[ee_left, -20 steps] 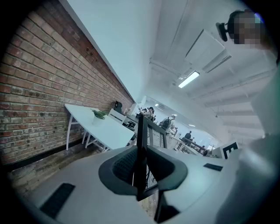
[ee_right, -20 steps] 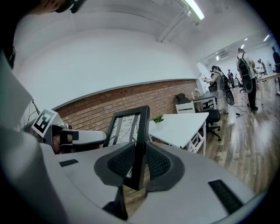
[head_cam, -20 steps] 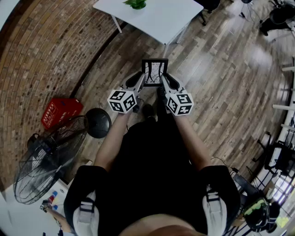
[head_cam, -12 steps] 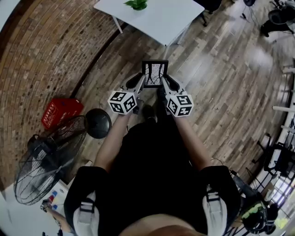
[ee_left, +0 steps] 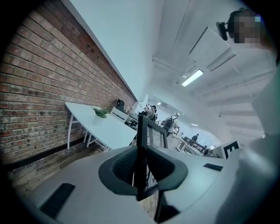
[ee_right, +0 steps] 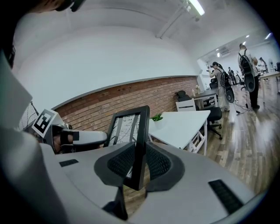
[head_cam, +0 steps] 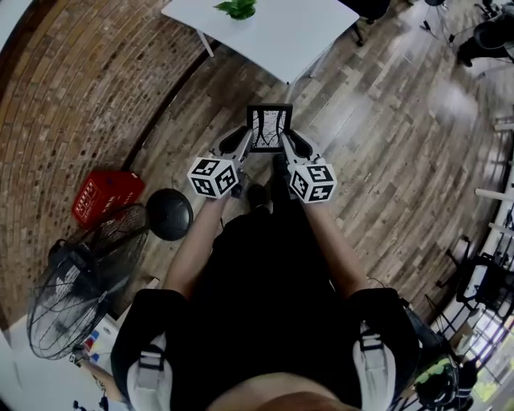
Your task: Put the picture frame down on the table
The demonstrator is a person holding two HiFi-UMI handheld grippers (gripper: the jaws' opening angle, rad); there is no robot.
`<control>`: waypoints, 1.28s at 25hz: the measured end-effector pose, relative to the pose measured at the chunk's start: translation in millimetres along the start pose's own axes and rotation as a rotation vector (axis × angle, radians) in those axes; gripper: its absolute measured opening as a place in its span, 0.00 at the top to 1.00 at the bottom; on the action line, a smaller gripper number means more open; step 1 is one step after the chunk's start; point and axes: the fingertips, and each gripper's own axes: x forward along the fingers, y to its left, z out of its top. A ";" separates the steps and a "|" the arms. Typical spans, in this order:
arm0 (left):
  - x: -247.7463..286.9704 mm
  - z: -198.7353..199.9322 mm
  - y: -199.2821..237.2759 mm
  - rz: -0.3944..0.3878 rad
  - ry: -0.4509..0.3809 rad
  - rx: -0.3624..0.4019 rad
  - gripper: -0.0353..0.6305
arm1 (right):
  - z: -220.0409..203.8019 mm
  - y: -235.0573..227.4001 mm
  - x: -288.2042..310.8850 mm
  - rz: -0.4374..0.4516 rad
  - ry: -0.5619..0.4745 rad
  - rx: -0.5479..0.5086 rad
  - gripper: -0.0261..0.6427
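Note:
A black picture frame [head_cam: 269,128] with a pale print in it hangs upright over the wooden floor, held between both grippers. My left gripper [head_cam: 249,144] is shut on the frame's left edge [ee_left: 141,157]. My right gripper [head_cam: 283,146] is shut on its right edge [ee_right: 140,144]. A white table [head_cam: 265,28] with a small green plant [head_cam: 236,7] stands ahead, beyond the frame. The table [ee_left: 105,129] shows past the frame in the left gripper view, and the table [ee_right: 183,124] likewise in the right gripper view.
A brick wall [head_cam: 72,88] runs along the left. A red basket [head_cam: 104,195], a fan's round black base [head_cam: 169,213] and its wire cage [head_cam: 76,301] stand on the floor at the left. Office chairs [ee_right: 214,116] and people stand farther off.
The frame and both grippers stay almost where they were; the view has shifted only slightly.

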 end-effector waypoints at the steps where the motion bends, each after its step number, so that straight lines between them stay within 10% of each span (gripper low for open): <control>1: 3.7 2.5 1.2 0.003 0.000 -0.001 0.83 | 2.3 -2.4 2.6 0.003 -0.001 0.003 0.85; 32: 111.4 58.1 44.1 0.166 -0.024 -0.044 0.83 | 59.2 -78.3 98.6 0.168 0.084 0.010 0.84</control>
